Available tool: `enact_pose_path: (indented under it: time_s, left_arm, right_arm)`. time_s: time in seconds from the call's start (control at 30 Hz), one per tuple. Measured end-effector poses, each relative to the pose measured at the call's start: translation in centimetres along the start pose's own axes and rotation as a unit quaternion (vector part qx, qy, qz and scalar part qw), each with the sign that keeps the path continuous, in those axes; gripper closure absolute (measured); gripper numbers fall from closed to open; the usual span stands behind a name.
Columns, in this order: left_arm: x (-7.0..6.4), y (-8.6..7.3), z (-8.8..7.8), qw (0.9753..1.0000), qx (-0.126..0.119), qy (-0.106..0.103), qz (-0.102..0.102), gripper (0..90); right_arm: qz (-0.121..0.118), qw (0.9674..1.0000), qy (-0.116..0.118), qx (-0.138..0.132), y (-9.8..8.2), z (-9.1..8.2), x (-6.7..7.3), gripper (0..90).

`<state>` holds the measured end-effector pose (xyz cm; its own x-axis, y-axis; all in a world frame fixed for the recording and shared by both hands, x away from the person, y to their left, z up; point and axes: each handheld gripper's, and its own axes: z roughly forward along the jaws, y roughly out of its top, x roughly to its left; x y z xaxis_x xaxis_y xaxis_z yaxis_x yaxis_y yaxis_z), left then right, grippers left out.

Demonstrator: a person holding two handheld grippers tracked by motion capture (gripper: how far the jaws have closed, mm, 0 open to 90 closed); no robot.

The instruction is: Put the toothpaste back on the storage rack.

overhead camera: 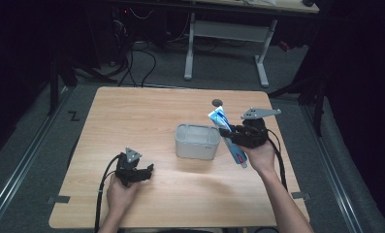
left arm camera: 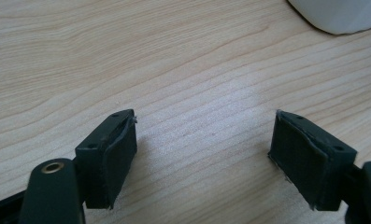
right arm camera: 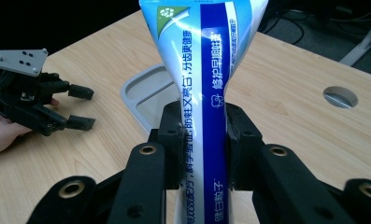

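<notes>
one toothpaste tube (right arm camera: 206, 93), one grey bin (overhead camera: 197, 141), two claws.

Your surface (overhead camera: 146, 109) is a light wood-grain top with rounded corners, standing on grey carpeted floor (overhead camera: 229, 73). Near its far edge, right of centre, you have a round cable hole (overhead camera: 217, 102), which in the right gripper view appears as an oval opening (right arm camera: 340, 96) in the wood. The grey rectangular container (overhead camera: 197, 141) stands directly on the surface, a little right of the middle, its open side up and its corners rounded. In the left gripper view you see one pale corner of it (left arm camera: 335, 16) at the top right, with bare wood grain running across in front of it.
</notes>
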<state>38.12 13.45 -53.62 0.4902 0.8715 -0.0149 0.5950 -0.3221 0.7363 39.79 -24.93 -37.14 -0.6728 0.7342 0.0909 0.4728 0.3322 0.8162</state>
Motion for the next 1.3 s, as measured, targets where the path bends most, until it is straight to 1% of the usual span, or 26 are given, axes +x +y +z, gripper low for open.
enact_pose_path:
  time_s: [0.17, 0.27, 0.33, 0.37, 0.4, 0.5, 0.6, 0.73, 0.83, 0.97, 1.0, 1.1, 1.2, 1.23, 1.3]
  left_arm:
    - [0.0, 0.1, 0.0, 1.0000, 0.001, -0.001, 0.000, 23.2]
    - [0.0, 0.0, 0.0, 1.0000, 0.001, 0.000, 0.000, 23.2]
    - [0.0, 0.0, 0.0, 1.0000, 0.000, 0.001, -0.001, 23.2]
    - [0.0, 0.0, 0.0, 1.0000, 0.000, 0.001, -0.001, 23.2]
    - [0.0, 0.0, 0.0, 1.0000, 0.000, 0.000, -0.001, 23.1]
    - [0.0, 0.0, 0.0, 1.0000, 0.000, -0.001, -0.001, 22.9]
    - [0.0, 0.0, 0.0, 1.0000, 0.000, -0.001, -0.001, 22.9]
    - [0.0, 0.0, 0.0, 1.0000, 0.000, -0.001, -0.001, 23.0]
    - [0.0, 0.0, 0.0, 1.0000, 0.001, -0.001, -0.001, 23.1]
    - [0.0, 0.0, 0.0, 1.0000, 0.001, -0.001, -0.001, 23.1]
    - [0.0, 0.0, 0.0, 1.0000, 0.001, -0.002, -0.001, 23.1]
    - [0.0, 0.0, 0.0, 1.0000, 0.001, -0.002, -0.001, 23.1]
    - [0.1, 0.0, 0.0, 1.0000, 0.001, -0.002, -0.001, 23.0]
    - [0.1, 0.0, 0.0, 1.0000, 0.000, -0.002, -0.001, 22.8]
    - [0.1, 0.0, 0.0, 1.0000, 0.000, -0.004, -0.001, 22.6]
  right_arm:
    - [0.004, 0.9999, 0.015, -0.003, 0.9, 0.3, -0.2, 71.7]
    - [0.006, 0.9998, 0.017, -0.001, 1.2, 0.6, -0.3, 71.7]
    - [0.011, 0.9997, 0.020, -0.002, 1.3, 0.7, -0.2, 71.7]
    - [0.011, 0.9997, 0.020, -0.002, 1.3, 0.7, -0.2, 71.7]
    - [0.007, 0.9997, 0.021, -0.003, 1.7, 0.8, 0.2, 71.7]
    - [0.004, 0.9996, 0.026, -0.010, 2.3, 0.8, 0.3, 71.5]
    - [0.006, 0.9990, 0.036, -0.025, 2.8, 1.0, 0.4, 71.6]
    - [0.004, 0.9993, 0.036, -0.012, 3.5, 1.5, 0.6, 71.6]
    - [-0.001, 0.9990, 0.041, -0.020, 4.4, 1.5, 0.7, 71.6]
    - [-0.005, 0.9991, 0.038, -0.016, 5.0, 1.9, 0.8, 71.6]
    - [-0.004, 0.9990, 0.040, -0.017, 5.2, 2.4, 1.0, 71.5]
    - [-0.007, 0.9989, 0.040, -0.023, 5.5, 2.9, 1.1, 71.6]
    - [-0.001, 0.9987, 0.043, -0.026, 5.7, 3.7, 1.0, 71.6]
    - [0.001, 0.9987, 0.045, -0.024, 5.7, 4.0, 1.1, 71.7]
    - [-0.004, 0.9987, 0.048, -0.015, 5.8, 4.5, 1.2, 71.8]
